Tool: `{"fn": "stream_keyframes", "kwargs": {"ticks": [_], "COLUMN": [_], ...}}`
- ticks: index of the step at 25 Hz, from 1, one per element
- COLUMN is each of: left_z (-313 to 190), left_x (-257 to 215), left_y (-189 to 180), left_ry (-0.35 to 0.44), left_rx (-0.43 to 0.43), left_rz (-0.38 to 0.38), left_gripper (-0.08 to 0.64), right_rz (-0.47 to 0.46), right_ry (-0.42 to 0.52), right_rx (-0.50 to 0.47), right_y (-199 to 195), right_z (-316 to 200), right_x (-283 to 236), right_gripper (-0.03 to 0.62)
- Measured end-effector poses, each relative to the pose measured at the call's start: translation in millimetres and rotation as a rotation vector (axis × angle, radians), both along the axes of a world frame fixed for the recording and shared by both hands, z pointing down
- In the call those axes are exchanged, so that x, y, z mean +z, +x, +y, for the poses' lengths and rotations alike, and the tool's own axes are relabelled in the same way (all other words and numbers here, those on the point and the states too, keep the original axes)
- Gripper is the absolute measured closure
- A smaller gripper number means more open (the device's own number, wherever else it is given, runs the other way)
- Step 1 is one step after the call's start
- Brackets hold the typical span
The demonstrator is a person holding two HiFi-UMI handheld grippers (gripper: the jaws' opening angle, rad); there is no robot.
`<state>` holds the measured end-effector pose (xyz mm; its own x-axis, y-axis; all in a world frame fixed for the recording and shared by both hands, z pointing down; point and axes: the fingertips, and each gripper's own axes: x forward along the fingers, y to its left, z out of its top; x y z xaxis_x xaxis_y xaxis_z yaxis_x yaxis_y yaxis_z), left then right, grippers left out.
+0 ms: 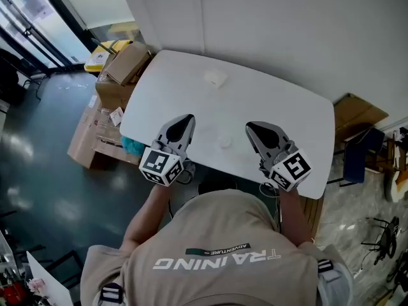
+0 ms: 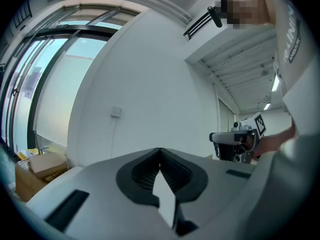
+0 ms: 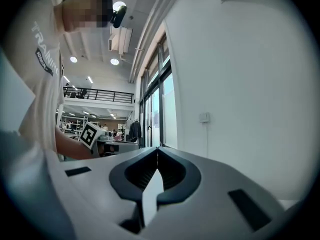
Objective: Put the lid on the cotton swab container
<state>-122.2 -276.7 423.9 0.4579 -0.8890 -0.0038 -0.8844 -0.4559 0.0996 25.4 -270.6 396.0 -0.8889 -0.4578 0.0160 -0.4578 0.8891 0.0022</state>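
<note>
On the white table [image 1: 287,107], a small pale round container [image 1: 216,78] sits near the far edge. A small translucent round piece [image 1: 224,141], perhaps the lid, lies nearer me between the two grippers. My left gripper [image 1: 189,118] is over the table's front left, shut and empty, with its jaw tips meeting [image 2: 160,149]. The right gripper [image 1: 250,127] is at the front right, also shut and empty [image 3: 158,148]. Both gripper views tilt up at the wall, so neither shows the container or the lid.
Cardboard boxes [image 1: 126,62] are stacked left of the table, with a teal object [image 1: 133,146] under its left corner. Flat cardboard [image 1: 358,112] and a blue chair [image 1: 357,155] stand to the right. A white wall [image 1: 287,24] rises right behind the table.
</note>
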Motion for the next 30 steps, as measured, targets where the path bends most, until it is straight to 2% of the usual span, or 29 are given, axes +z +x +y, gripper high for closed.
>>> {"fn": "stream_keyframes", "kwargs": {"ticks": [10, 18, 30], "left_z": [5.1, 15.9, 19.6], "left_x": [8.7, 15.5, 25.0], "left_y": [-0.2, 11.3, 6.1], "left_ry": [-0.019, -0.006, -0.045], "left_rx": [0.015, 0.048, 0.038], "left_rz": [-0.042, -0.042, -0.045], "left_gripper": [0.548, 0.548, 0.546], "right_rz": [-0.006, 0.032, 0.038], "right_ry": [-0.033, -0.037, -0.063], "right_rx": [0.001, -0.015, -0.014], "right_y": [0.7, -3.3, -6.1], "right_z": [0.1, 8.1, 6.4], "right_x": [5.4, 16.1, 29.2], "right_gripper": [0.574, 0.575, 0.575]}}
